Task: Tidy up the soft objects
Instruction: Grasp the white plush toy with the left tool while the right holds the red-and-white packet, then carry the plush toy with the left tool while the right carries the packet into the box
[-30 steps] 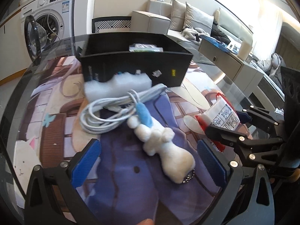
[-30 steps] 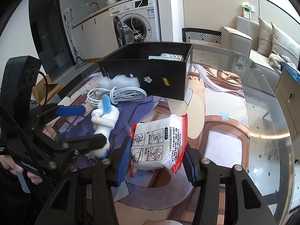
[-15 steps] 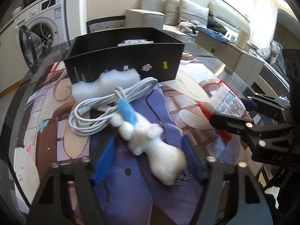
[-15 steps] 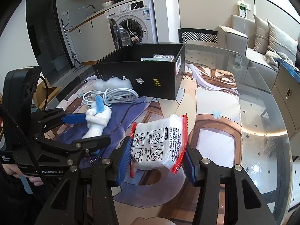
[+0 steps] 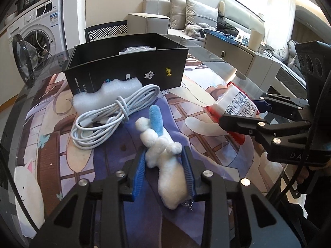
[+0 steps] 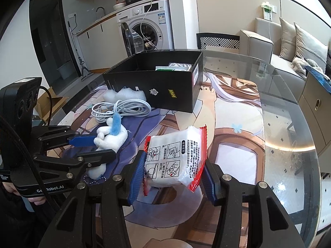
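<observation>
Plush toy [image 5: 165, 161] is squashing softly mid-body as I'm clamping my left gripper [image 5: 164, 170] jaws on it over the surface; right gripper [image 6: 171, 177] jaws are pinching the crinkly tissue pack [image 6: 175, 157].

Both wrist views look forward and down, close over the desk [image 5: 31, 95]; each faces the black box [image 5: 128, 66] [image 6: 157, 82] and shows the opposite gripper

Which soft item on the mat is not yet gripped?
The white foam piece against the black box; the plush toy and tissue pack each sit between gripper fingers.
</observation>
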The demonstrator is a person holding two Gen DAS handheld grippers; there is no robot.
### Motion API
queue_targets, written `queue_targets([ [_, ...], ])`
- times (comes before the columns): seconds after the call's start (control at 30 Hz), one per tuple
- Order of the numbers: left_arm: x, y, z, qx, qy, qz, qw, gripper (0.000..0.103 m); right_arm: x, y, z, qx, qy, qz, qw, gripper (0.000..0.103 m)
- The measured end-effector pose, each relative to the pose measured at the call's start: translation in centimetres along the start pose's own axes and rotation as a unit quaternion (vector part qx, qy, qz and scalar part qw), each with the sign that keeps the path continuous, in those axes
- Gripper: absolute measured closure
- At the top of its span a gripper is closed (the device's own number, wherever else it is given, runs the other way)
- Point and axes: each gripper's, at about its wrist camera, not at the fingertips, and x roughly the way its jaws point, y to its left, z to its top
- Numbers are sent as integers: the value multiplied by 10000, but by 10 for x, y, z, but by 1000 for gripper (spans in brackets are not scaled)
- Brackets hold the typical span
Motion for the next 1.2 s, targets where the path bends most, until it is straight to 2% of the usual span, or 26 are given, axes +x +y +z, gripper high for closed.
queue_targets([
  [0.33, -7, 3, -1, -42, -81, -119, 9999, 74, -2, 2, 2, -18, -38, 15, 10000, 52],
  [0.6, -23, 9, 2, -122, -295, -192, 9993, 74, -8, 6, 5, -87, -113, 54, 9999, 52],
  [0.87, -38, 18, 7, -264, -573, -187, 9978, 74, -19, 15, 13, -245, -357, 73, 9990, 52],
  [1.2, -49, 30, 25, -351, -806, -98, 9961, 74, -20, 21, 34, -345, -439, 110, 9984, 52],
])
